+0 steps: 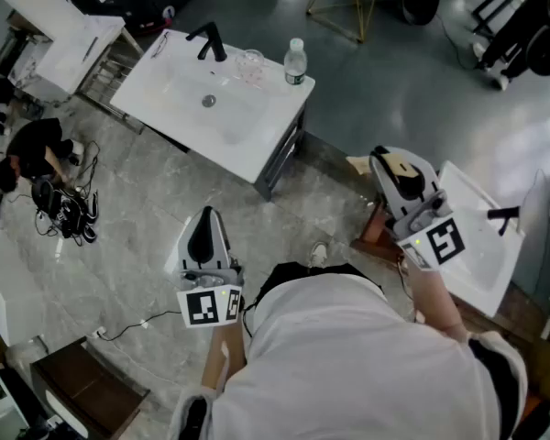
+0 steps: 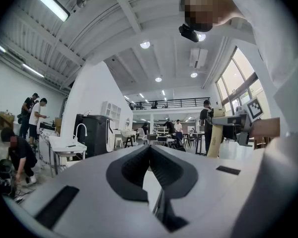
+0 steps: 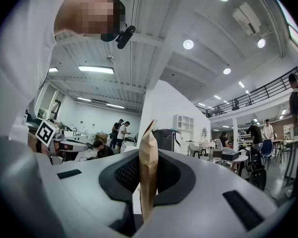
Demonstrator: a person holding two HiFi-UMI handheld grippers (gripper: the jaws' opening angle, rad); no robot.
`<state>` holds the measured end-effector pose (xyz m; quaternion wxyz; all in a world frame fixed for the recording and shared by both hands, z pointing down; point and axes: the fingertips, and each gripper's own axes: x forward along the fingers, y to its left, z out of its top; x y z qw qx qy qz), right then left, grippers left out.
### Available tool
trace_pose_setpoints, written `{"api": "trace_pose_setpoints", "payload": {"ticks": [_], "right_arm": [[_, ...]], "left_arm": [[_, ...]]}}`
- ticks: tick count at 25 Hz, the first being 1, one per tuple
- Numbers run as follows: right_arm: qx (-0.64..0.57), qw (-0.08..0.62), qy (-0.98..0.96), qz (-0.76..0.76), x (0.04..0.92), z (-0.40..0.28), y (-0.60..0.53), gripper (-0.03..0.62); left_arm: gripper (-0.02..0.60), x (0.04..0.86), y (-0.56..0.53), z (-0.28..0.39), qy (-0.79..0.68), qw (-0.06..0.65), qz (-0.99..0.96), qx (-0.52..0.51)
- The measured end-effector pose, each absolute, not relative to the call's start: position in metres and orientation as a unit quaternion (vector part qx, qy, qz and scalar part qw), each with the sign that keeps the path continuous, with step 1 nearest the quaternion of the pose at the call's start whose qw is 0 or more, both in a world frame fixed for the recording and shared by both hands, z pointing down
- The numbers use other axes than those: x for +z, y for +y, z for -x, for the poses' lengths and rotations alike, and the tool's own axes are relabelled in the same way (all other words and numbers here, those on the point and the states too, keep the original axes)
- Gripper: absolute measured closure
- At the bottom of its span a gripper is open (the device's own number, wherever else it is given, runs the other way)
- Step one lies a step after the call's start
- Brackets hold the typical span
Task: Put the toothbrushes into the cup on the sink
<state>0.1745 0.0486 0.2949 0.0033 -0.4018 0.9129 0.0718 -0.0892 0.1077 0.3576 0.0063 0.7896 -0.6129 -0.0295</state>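
In the head view the white sink (image 1: pixel 179 108) with a black tap (image 1: pixel 208 40) stands ahead of me across the floor. A clear cup (image 1: pixel 249 65) and a water bottle (image 1: pixel 295 60) stand on its back rim. My right gripper (image 1: pixel 391 167) is shut on a flat brown paper packet (image 3: pixel 148 182), which stands upright between the jaws; I cannot see what is inside it. My left gripper (image 1: pixel 203 236) is held level over the floor, shut, with nothing between its pads (image 2: pixel 139 165). From the left gripper view the right gripper (image 2: pixel 238 124) and its packet (image 2: pixel 216 133) show at the right.
A second white basin (image 1: pixel 481 246) with a black tap (image 1: pixel 504 214) is close at my right. A person in black (image 1: pixel 37 149) crouches among cables at the left. A brown stool (image 1: pixel 82 383) stands at the lower left. More people and furniture fill the hall behind.
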Motion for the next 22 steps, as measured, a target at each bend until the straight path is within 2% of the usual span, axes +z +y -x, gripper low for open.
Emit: {"api": "trace_pose_setpoints", "payload": {"ticks": [9, 13, 22], "right_arm": [[0.053, 0.013, 0.905, 0.422, 0.303, -0.185, 0.059, 0.539], [0.052, 0.024, 0.908, 0.415, 0.298, -0.179, 0.066, 0.539], [0.057, 0.032, 0.92, 0.385, 0.294, -0.182, 0.073, 0.539]], "left_arm": [[0.577, 0.35, 0.146, 0.126, -0.614, -0.002, -0.79, -0.003], [0.577, 0.336, 0.149, 0.118, -0.611, -0.014, -0.792, -0.018], [0.578, 0.342, 0.152, 0.088, -0.606, 0.007, -0.795, -0.036]]}}
